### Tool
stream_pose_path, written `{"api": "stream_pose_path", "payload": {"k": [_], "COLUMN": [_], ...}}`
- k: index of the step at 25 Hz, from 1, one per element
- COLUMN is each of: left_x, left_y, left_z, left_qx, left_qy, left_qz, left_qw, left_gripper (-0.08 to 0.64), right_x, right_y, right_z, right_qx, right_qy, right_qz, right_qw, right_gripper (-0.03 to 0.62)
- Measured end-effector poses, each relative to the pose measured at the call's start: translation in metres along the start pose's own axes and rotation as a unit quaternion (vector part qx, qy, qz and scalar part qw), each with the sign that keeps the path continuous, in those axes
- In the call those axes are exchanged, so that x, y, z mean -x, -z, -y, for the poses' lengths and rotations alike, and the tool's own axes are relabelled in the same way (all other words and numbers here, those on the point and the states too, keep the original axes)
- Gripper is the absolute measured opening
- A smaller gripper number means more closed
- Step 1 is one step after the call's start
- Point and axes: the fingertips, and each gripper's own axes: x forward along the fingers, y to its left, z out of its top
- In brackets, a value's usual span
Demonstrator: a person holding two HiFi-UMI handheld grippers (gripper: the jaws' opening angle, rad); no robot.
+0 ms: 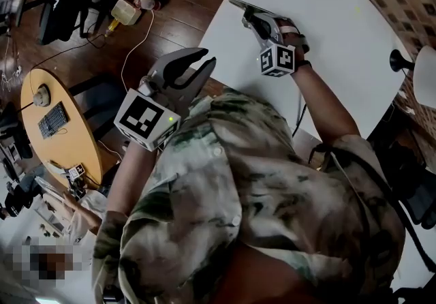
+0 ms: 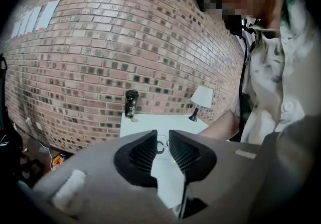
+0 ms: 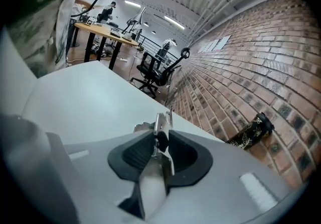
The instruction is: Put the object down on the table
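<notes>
Right gripper point(image 3: 160, 143) grasps a thin metal object point(image 3: 162, 121) over the far left part of the white table point(image 1: 334, 30); contact with the surface is unclear. Left gripper point(image 2: 163, 150), released and empty, hangs beyond the table's left edge.

Right gripper point(image 1: 252, 18) holding metal object point(image 1: 240, 4), white table point(image 1: 340, 30)
</notes>
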Motion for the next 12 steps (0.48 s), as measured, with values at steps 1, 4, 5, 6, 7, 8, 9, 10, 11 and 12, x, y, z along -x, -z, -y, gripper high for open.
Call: {"api": "stream_pose_path", "payload": {"k": [1,4,5,6,7,8,9,10,11,12], "left_x": [-0.0009,-0.0042,-0.0051,-0.0057,-0.0059,-0.0058,-0.0055,-0.0048,-0.0038,-0.0027], "left_y": [0.0003,0.0004,0.0003,0.0002,0.0001,-0.0002,-0.0006,-0.0008,-0.0007,-0.0004], "left_z": [0.0002,0.0004,0.0005,0.0005,0.0005,0.0005,0.0006,0.0007,0.0008,0.0007], "left_qx": [-0.001,-0.001,-0.001,-0.001,-0.002,-0.002,-0.003,-0.004,-0.004,-0.004], "left_qy": [0.000,0.001,0.001,0.001,0.001,0.001,0.000,0.000,-0.001,-0.002], "left_qz": [-0.001,-0.004,-0.004,-0.005,-0.005,-0.005,-0.004,-0.004,-0.004,-0.004], "left_qw": [1.0000,1.0000,1.0000,1.0000,1.0000,1.0000,1.0000,1.0000,1.0000,1.0000], "left_gripper": [0.077,0.077,0.075,0.077,0.077,0.077,0.077,0.077,0.077,0.077], "right_x": [0.0000,-0.0005,-0.0012,-0.0021,-0.0030,-0.0038,-0.0043,-0.0042,-0.0037,-0.0027], "right_y": [-0.0004,0.0005,0.0008,0.0006,0.0003,0.0000,-0.0002,-0.0005,-0.0009,-0.0016], "right_z": [-0.0001,0.0004,0.0008,0.0006,0.0000,-0.0010,-0.0020,-0.0029,-0.0036,-0.0038], "right_qx": [0.001,-0.001,-0.003,-0.005,-0.007,-0.009,-0.012,-0.016,-0.021,-0.026], "right_qy": [0.001,0.003,0.003,0.003,0.000,-0.004,-0.008,-0.012,-0.016,-0.019], "right_qz": [0.001,0.003,0.002,0.002,0.001,0.001,0.000,0.001,0.002,0.004], "right_qw": [1.000,1.000,1.000,1.000,1.000,1.000,1.000,1.000,1.000,0.999], "right_gripper": [0.094,0.095,0.097,0.098,0.106,0.121,0.135,0.148,0.165,0.185]}}
